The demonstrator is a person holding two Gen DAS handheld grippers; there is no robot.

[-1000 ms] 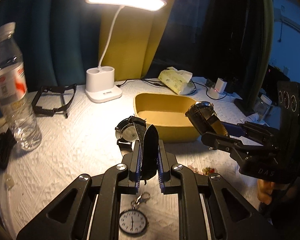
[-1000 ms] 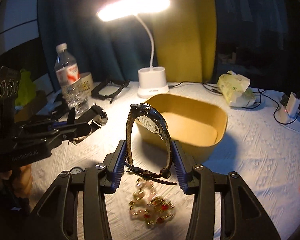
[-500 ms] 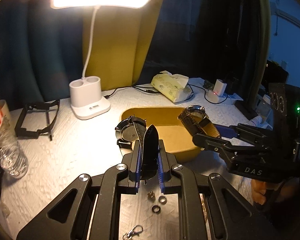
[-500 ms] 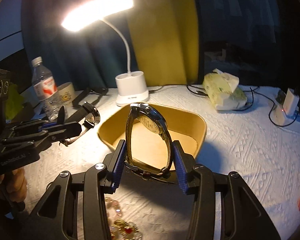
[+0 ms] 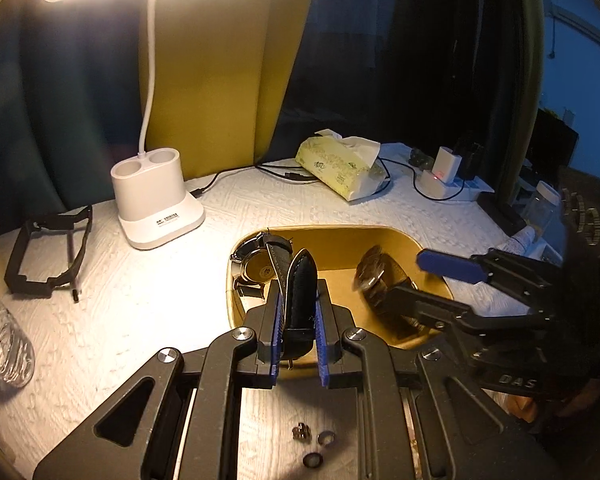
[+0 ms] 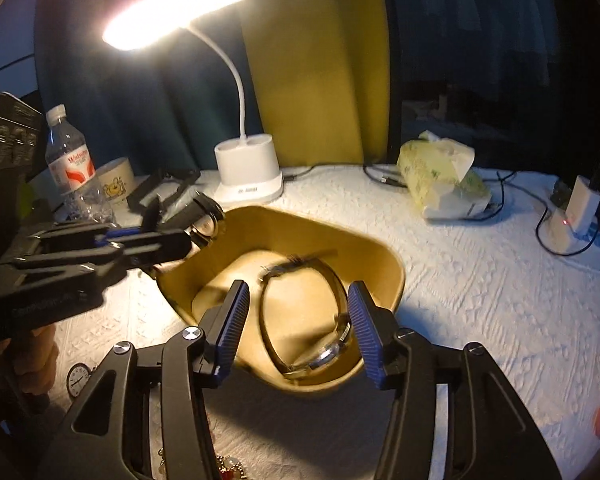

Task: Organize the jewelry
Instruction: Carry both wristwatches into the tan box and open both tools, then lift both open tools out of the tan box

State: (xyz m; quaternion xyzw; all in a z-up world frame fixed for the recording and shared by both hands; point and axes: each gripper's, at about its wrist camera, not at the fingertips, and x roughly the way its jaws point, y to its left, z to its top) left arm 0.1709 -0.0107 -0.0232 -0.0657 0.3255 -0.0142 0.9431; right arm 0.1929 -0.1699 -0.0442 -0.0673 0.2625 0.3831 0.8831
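Left tongs [image 5: 297, 322] pinch floppy black-strap watch [image 5: 300, 292] by strap over tray [image 5: 428, 248]; right tongs [image 6: 296, 332] spread, heavier metal watch [image 6: 312, 320] loose between them.

A white lamp [image 5: 156, 204] stands lit on the worktop [image 5: 140, 304]. A tissue pack [image 5: 340, 168] lies near a charger [image 5: 444, 172]. A water bottle [image 6: 74, 172] stands beside a mug [image 6: 116, 184].

The right gripper [image 6: 296, 332], jaws spread, hangs over the yellow tray [image 6: 384, 256]; a watch [image 6: 304, 316] lies blurred between them.
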